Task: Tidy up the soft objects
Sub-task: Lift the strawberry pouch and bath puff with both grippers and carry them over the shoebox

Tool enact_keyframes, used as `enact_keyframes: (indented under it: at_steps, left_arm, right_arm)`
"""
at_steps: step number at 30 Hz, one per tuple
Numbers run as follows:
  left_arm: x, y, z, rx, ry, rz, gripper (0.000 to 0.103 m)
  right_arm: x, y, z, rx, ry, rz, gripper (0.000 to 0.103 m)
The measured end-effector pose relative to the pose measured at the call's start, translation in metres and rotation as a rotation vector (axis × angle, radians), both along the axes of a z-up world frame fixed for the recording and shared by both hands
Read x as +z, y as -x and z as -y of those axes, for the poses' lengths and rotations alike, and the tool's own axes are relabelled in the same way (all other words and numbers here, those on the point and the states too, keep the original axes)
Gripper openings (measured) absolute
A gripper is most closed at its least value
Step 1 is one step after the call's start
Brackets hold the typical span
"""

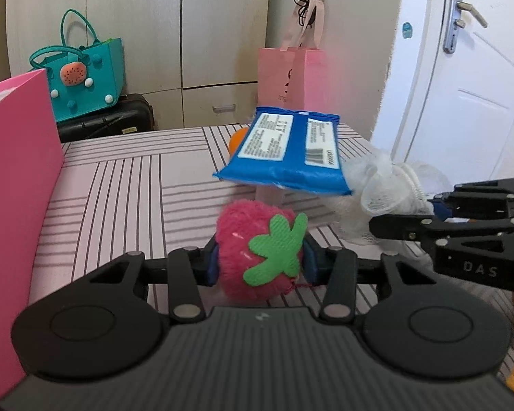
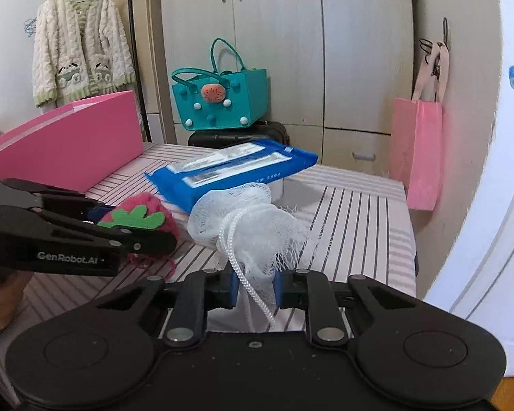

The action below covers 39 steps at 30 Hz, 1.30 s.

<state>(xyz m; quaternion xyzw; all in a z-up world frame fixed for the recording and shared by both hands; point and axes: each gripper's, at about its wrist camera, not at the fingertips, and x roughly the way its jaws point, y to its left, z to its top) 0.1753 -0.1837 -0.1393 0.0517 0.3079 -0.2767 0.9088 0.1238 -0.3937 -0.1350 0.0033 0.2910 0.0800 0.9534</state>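
The plush strawberry (image 1: 257, 257) sat on the striped bedcover (image 1: 126, 185), near its front edge, with its green felt leaf (image 1: 274, 250) turned toward the left wrist camera. It was judged light, soft and springy. The pile would compress under the pads and give good friction, so slipping looked unlikely. A hold across the middle of the body, clear of the thin leaf, was judged the sound one. The toy is nearly round, with no marked long axis. The leaf end faced the camera and slightly upward.

The left gripper (image 1: 258, 263) was clamped on the strawberry, one blue pad on each flank, and the pile dented at both contacts.

The white mesh bath puff (image 2: 253, 229) lay just beside the strawberry on the same cover. It was judged very light, loose and easily deformed. The netting could snag or pull out in strands. A hold on the gathered core near the cord (image 2: 243, 267) was judged firmer than one on the outer frills. The cord trailed from the puff toward the right wrist camera.

The right gripper (image 2: 255, 289) was closed on the near netting and cord of the puff.

Behind both, a blue wipes packet (image 1: 284, 150) rested tilted, propped on something hidden beneath it, with its long axis running roughly across the left view. A pink box (image 2: 68, 144) stood at the left side of the bed. Whether it is the intended container could not be told.
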Motion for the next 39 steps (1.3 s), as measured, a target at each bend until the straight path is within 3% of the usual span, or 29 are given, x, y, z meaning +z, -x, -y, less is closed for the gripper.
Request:
enact_keyframes:
  at_steps: [16,25,31,39]
  left_arm:
    - [0.010,0.040,-0.043,-0.061,0.069,-0.078,0.044]
    - [0.027,0.063,-0.074,-0.073,0.065,-0.076,0.044]
    - [0.032,0.068,-0.098,-0.089,0.086,-0.160,0.044]
    - [0.043,0.077,-0.124,-0.100,0.046,-0.216,0.044]
  right_arm:
    - [0.004,0.054,-0.030,-0.025,-0.089,-0.047,0.023]
    - [0.011,0.065,-0.047,-0.027,-0.131,-0.109,0.024]
    - [0.015,0.067,-0.060,-0.003,-0.141,-0.158,0.024]
    - [0.026,0.075,-0.078,0.045,-0.136,-0.214,0.024]
